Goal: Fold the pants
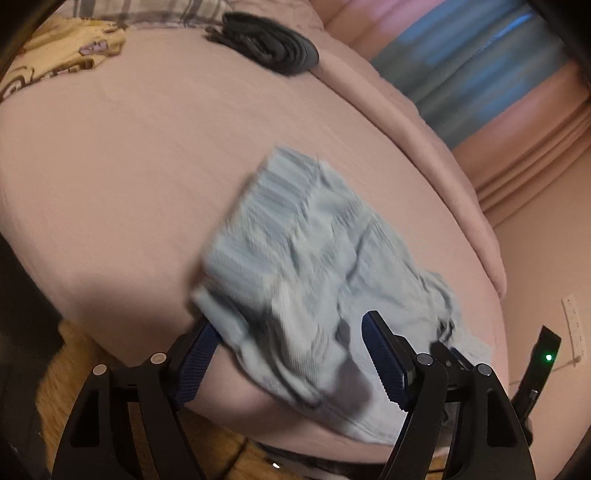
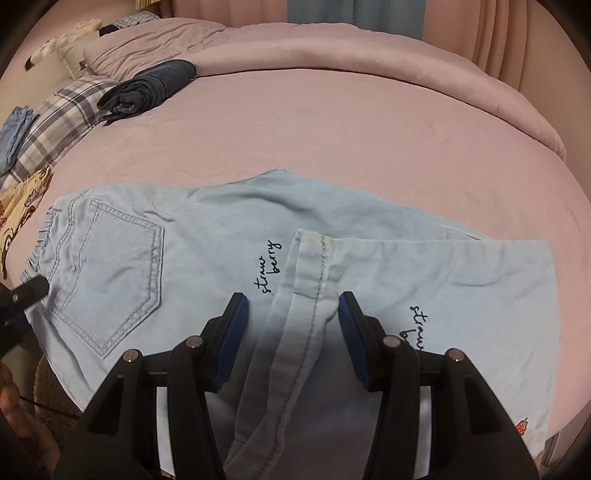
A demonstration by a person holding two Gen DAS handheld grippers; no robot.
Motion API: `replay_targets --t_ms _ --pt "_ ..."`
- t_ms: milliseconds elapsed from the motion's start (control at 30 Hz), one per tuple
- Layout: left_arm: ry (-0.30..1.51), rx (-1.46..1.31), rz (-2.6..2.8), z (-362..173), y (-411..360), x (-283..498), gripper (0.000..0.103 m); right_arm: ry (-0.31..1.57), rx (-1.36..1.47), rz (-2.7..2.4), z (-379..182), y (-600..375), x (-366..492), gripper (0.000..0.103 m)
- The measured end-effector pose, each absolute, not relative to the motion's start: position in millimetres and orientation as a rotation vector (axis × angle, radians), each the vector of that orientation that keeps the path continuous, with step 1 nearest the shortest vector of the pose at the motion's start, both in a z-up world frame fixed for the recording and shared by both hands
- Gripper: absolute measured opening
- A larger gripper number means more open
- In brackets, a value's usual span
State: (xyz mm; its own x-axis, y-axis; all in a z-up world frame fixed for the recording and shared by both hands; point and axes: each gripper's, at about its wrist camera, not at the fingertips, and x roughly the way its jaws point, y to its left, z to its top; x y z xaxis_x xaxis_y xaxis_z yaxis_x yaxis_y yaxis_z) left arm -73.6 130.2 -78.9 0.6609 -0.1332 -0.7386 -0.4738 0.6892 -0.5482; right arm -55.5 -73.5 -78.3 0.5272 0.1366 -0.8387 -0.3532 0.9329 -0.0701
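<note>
Pink bedding covers the bed (image 2: 332, 122), with pink curtains (image 2: 480, 29) and a blue curtain panel (image 1: 491, 62) behind it. 1 pair of light blue pants (image 2: 207, 240) lies flat near the bed's front edge, waistband toward the left of the right wrist view, back pocket (image 2: 110, 273) facing up. 1 leg is doubled back so its hem (image 2: 317, 266) rests on the other leg. The word "strawberry" appears 2 times on the fabric, and 1 small strawberry motif (image 2: 521, 426) sits at the lower right corner.

Right hand-held gripper (image 2: 291, 317): jaws part-open, straddling the folded-back hem strip; the fabric runs up between the pads, and whether they press on it cannot be told. Left hand-held gripper (image 1: 288, 354): jaws wide apart over the waistband end of the pants, cloth between them without being pinched; this view is motion-blurred. Its tip also shows at the left edge of the right wrist view.

Surrounding items: 1 dark folded garment (image 2: 151, 88) at the far left of the bed, well apart from the pants; 1 plaid pillow (image 2: 62, 118); 1 yellow printed cloth (image 1: 55, 62); 1 small blue folded piece (image 2: 14, 129) on the pillow. Nothing lies on the open bedding beyond the pants.
</note>
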Motion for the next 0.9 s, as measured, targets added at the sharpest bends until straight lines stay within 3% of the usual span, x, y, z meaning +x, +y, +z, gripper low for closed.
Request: replay_targets --t_ms 200,300,433,567,700,900 --pt "0.875 -0.841 0.127 -80 115 -71 0.073 0.976 -0.241 0.316 -77 -78 -50 0.051" --pt "0.856 -0.904 0.179 -82 131 -69 0.055 0.979 -0.227 0.331 -77 -82 -50 0.051" --pt "0.832 -1.045 0.146 -89 154 -64 0.055 0.984 -0.206 0.353 -76 -87 -52 0.051" --pt "0.838 -0.943 0.195 -75 146 -48 0.055 0.991 -0.185 0.364 -76 -90 -52 0.051" --pt "0.847 -0.815 0.250 -78 125 -41 0.024 0.994 -0.176 0.372 -76 -89 -52 0.051" --pt "0.732 -0.651 0.284 -28 100 -58 0.022 1.019 -0.124 0.402 -71 -100 -53 0.049"
